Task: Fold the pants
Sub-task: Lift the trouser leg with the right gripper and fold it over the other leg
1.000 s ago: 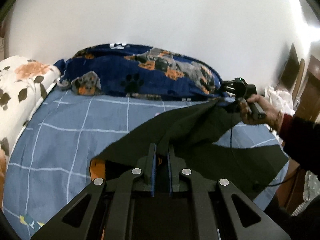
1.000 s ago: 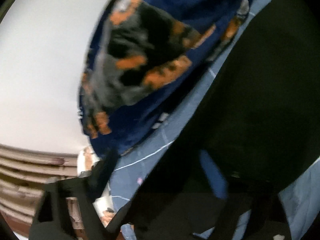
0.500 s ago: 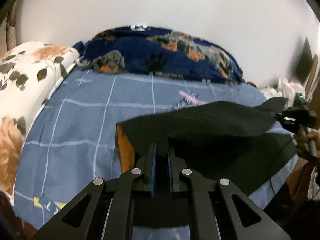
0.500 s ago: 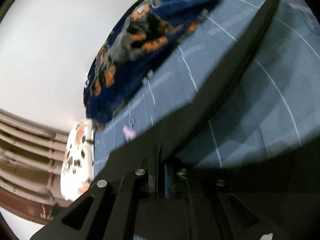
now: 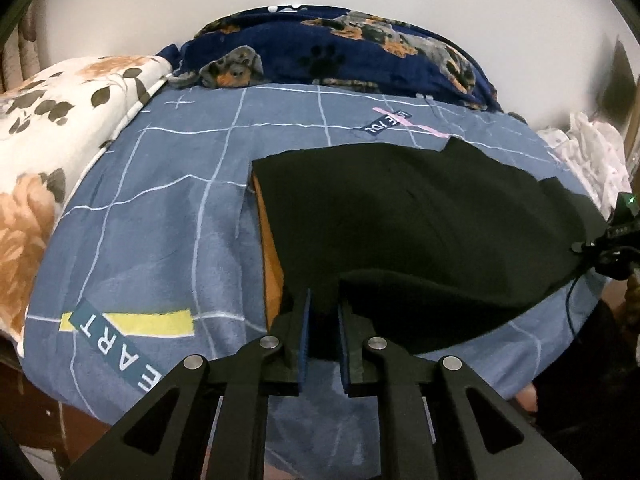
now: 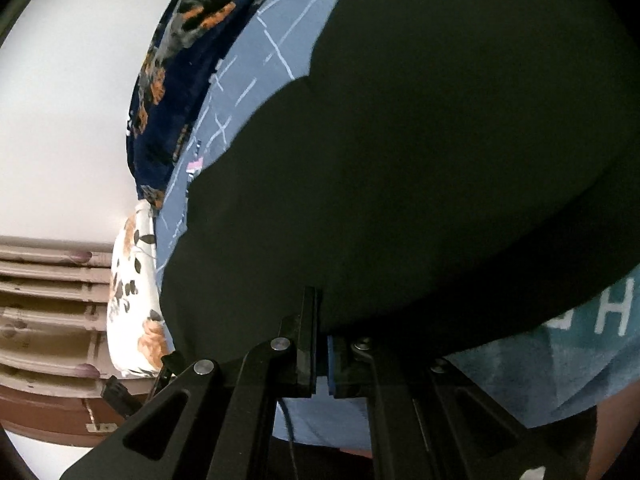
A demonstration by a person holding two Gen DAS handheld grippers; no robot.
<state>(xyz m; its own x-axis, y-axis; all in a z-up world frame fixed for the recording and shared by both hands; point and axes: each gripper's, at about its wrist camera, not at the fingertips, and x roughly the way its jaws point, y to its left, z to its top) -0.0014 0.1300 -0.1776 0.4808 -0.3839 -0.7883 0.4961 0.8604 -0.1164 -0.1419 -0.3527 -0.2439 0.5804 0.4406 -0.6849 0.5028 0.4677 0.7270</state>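
We are seeing black pants point(image 5: 420, 216) with orange lining, a blue white-gridded sheet point(image 5: 160, 208), a navy dog-print blanket point(image 5: 340, 56), and a white floral quilt point(image 5: 60, 108).

Black pants point(image 5: 420, 224), folded over into a broad dark panel lying flat on the blue checked bed sheet point(image 5: 160, 216). An orange inner lining point(image 5: 270, 256) shows along the left edge. The near hem lifts slightly off the sheet. In the right wrist view the pants point(image 6: 420, 160) fill most of the frame.
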